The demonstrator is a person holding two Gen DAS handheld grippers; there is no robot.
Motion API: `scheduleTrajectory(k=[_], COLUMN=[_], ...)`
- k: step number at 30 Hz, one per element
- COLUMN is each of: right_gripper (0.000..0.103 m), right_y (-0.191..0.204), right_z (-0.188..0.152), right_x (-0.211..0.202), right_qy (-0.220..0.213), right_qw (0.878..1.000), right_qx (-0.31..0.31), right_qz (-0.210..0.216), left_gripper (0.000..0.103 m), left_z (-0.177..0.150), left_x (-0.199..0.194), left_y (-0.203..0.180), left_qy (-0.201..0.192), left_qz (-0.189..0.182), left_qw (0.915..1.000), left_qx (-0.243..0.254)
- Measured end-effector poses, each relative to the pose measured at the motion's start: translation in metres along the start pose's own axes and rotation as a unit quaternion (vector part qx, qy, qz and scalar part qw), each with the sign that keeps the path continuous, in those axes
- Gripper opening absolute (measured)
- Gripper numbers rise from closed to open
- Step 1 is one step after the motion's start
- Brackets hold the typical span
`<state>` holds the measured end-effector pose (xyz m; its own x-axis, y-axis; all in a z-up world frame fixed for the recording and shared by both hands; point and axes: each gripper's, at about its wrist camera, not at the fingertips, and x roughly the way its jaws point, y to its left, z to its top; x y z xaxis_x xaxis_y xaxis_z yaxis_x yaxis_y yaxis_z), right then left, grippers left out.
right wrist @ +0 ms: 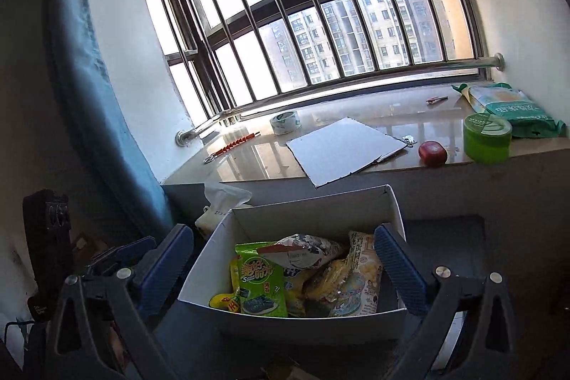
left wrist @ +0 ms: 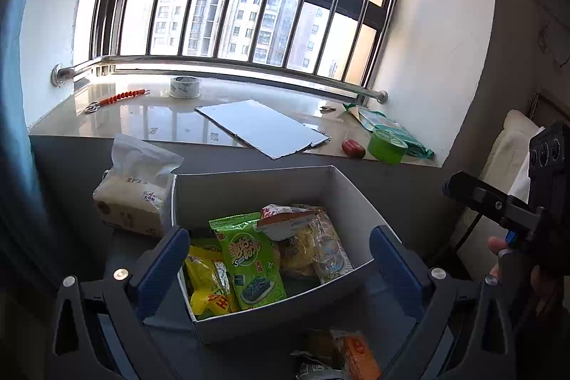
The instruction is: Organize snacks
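Both my claws open over the snack box

My left claw and right claw grip nothing; the box holds a green packet among other snacks.

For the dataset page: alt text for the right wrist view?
Open right gripper hovers, empty, over a white box of snack packets, a green seaweed pack in front. Behind, a windowsill holds a tape roll and green tub.

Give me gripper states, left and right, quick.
Left gripper: open, fingers wide, nothing held, snack box ahead.
Right gripper: open, nothing held.
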<state>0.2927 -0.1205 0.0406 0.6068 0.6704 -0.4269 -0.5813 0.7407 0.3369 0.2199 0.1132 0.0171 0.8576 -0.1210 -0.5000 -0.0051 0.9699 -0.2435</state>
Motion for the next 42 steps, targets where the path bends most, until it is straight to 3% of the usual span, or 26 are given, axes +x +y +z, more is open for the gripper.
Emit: scheduleTrajectory(k=[6, 10, 15, 20, 30, 37, 42], right_gripper=[0.103, 0.103, 0.103, 0.103, 0.103, 0.103, 0.103], right_y=[0.019, 0.029, 0.029, 0.024, 0.013, -0.008, -0.015], right_z=[-0.048, -0.089, -0.143, -0.189, -0.21, -0.201, -0.193], right_x=[-0.073, -0.113, -0.138, -0.152, -0.116, -0.049, 0.001], right_qy=[-0.015, -0.016, 0.009, 0.031, 0.093, 0.163, 0.201], right_qw=[0.999, 0.998, 0.998, 0.999, 0.994, 0.975, 0.967], right_qx=[-0.024, -0.053, -0.052, -0.015, 0.059, 0.147, 0.154], right_qz=[0.025, 0.004, -0.028, -0.029, 0.013, 0.034, 0.019], left_gripper=[0.103, 0.103, 0.103, 0.103, 0.103, 0.103, 0.103], left_z=[-0.044, -0.079, -0.121, -0.152, -0.16, -0.166, -0.169], left_x=[-0.069, -0.101, -0.118, -0.123, -0.118, -0.112, -0.111], left_y=[-0.026, -0.034, -0.037, -0.038, -0.046, -0.04, -0.034], left_qy=[-0.027, -0.03, -0.015, 0.006, 0.013, 0.022, 0.026], left_qz=[-0.011, -0.015, -0.022, -0.027, -0.029, -0.029, -0.028], left_qw=[0.9993, 0.9993, 0.9996, 0.9993, 0.9994, 0.9991, 0.9988], left_qx=[0.024, 0.016, -0.007, -0.027, -0.015, -0.023, -0.03])
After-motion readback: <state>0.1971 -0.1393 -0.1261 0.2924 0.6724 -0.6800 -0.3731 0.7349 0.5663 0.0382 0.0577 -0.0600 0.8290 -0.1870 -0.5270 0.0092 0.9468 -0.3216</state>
